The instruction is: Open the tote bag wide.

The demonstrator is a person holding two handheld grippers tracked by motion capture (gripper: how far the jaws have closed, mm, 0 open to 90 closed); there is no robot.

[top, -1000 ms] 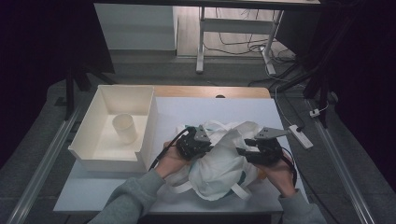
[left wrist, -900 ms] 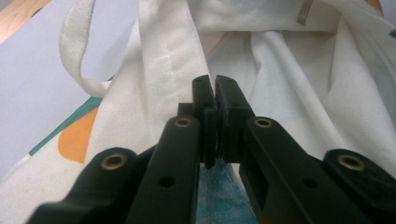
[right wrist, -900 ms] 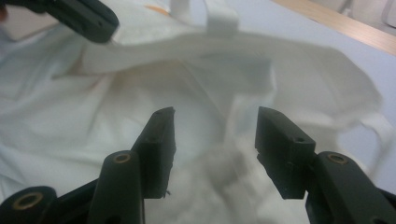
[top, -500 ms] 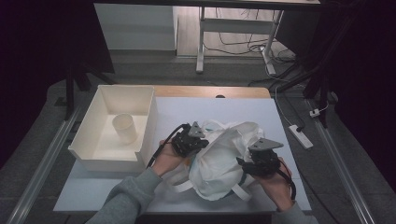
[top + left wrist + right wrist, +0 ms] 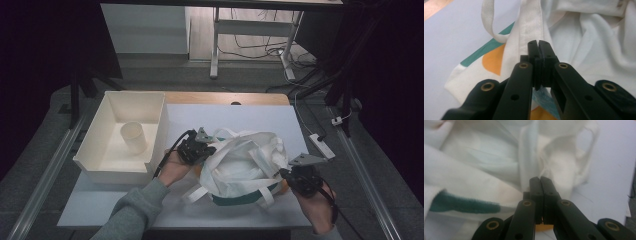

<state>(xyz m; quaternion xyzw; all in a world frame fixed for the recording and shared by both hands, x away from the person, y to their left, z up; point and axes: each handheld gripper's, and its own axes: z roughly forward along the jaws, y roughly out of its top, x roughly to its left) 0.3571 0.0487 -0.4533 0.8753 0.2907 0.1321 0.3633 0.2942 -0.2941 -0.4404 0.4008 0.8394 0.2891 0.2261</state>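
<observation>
Left gripper (image 5: 539, 46): both black jaws pressed together, tips meeting on a seam fold of the white cloth bag (image 5: 596, 47). Can't tell if fabric is actually pinched between the pads. A strap (image 5: 489, 23) of the bag loops up and left of the tips. Teal stripe (image 5: 489, 48) and orange patch (image 5: 492, 62) on the bag sit left of the jaws, lower down. Crumpled white folds fill the right of the tips. Pale tabletop (image 5: 451, 37) runs off far left.

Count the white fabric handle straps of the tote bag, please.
2 visible: one fabric strap loops at the white tote bag's front left, another fabric strap at its front right. Folds may hide more.
</observation>
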